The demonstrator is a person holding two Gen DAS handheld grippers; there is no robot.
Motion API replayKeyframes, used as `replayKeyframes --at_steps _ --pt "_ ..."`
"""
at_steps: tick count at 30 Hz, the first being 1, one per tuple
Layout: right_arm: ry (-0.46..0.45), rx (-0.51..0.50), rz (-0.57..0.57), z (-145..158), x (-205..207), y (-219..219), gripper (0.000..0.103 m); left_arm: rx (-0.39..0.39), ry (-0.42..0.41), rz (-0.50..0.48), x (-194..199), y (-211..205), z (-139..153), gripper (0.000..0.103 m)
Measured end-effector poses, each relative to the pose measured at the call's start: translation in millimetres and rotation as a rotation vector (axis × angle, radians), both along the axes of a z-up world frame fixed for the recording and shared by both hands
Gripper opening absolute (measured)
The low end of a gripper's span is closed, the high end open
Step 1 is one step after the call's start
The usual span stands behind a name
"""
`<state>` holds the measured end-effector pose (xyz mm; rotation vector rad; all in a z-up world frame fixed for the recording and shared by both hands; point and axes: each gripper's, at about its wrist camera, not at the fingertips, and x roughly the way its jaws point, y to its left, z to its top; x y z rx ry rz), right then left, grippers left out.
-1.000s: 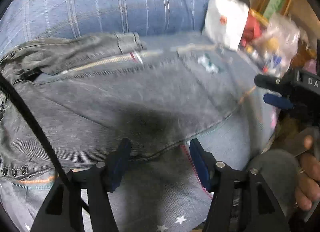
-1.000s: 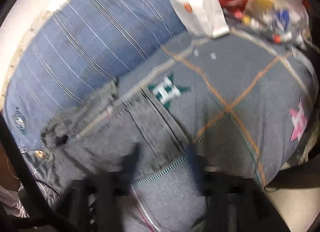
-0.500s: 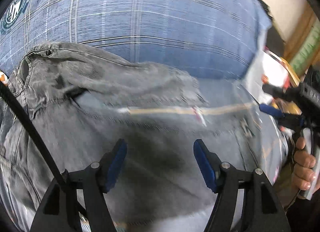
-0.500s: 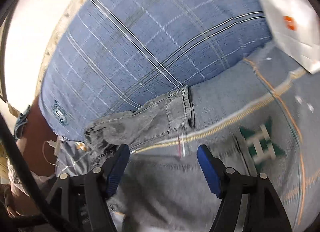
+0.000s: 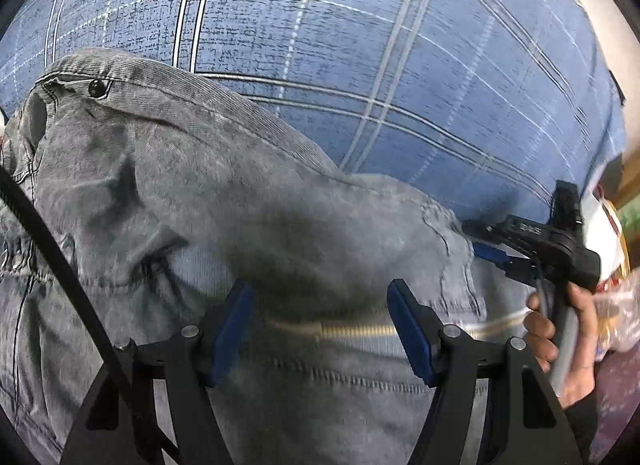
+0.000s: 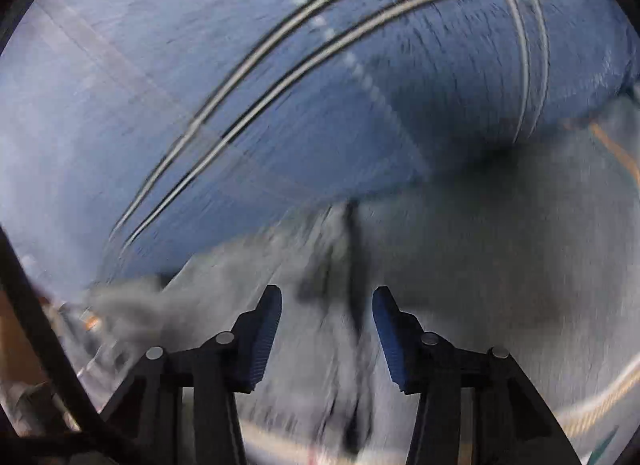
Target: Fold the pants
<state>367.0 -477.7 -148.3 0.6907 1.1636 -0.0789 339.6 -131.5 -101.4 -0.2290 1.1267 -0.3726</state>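
Blue plaid cushion (image 5: 400, 65) fills the background; grey corduroy pants (image 5: 200, 205) lie slumped against its base on a quilted cover (image 5: 360, 345), waistband button at 10 o'clock; soft, limp, moderately heavy, likely to sag; best taken at the thick hem or waistband; left hand-held gripper (image 5: 320, 329) wide, empty; right hand-held gripper (image 6: 326, 329) has just been narrowing, hem edge between the pads (image 6: 264, 337), grip uncertain through blur.

No text, label, brand or number can be read in either view. Pale raised lettering is seen on the black body of the right gripper (image 5: 486, 243), but it is too blurred to be made out.
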Motion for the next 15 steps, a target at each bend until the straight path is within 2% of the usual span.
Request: replayKeyframes --at_steps 2,4,5,6,8,11,15 --pt "-0.006 0.037 -0.069 -15 11 -8 0.051 0.014 -0.016 -0.005 8 -4 1 0.07" --pt "-0.026 0.019 -0.044 -18 20 -4 0.05 0.007 -0.015 -0.015 15 -7 1 0.07" --pt "-0.015 -0.017 -0.032 -18 23 1 0.021 -0.005 -0.008 -0.022 20 -10 2 0.07" --pt "0.014 -0.011 -0.024 -20 23 4 0.005 -0.008 0.003 -0.026 24 -12 2 0.07" --pt "0.009 0.023 -0.044 -15 14 3 0.004 -0.015 0.033 -0.013 33 -14 1 0.07" --pt "-0.12 0.012 -0.024 24 -20 9 0.004 -0.048 0.062 -0.006 40 -16 5 0.07" --pt "-0.229 0.008 0.014 65 -86 24 0.004 -0.106 0.133 0.024 49 -20 7 0.07"
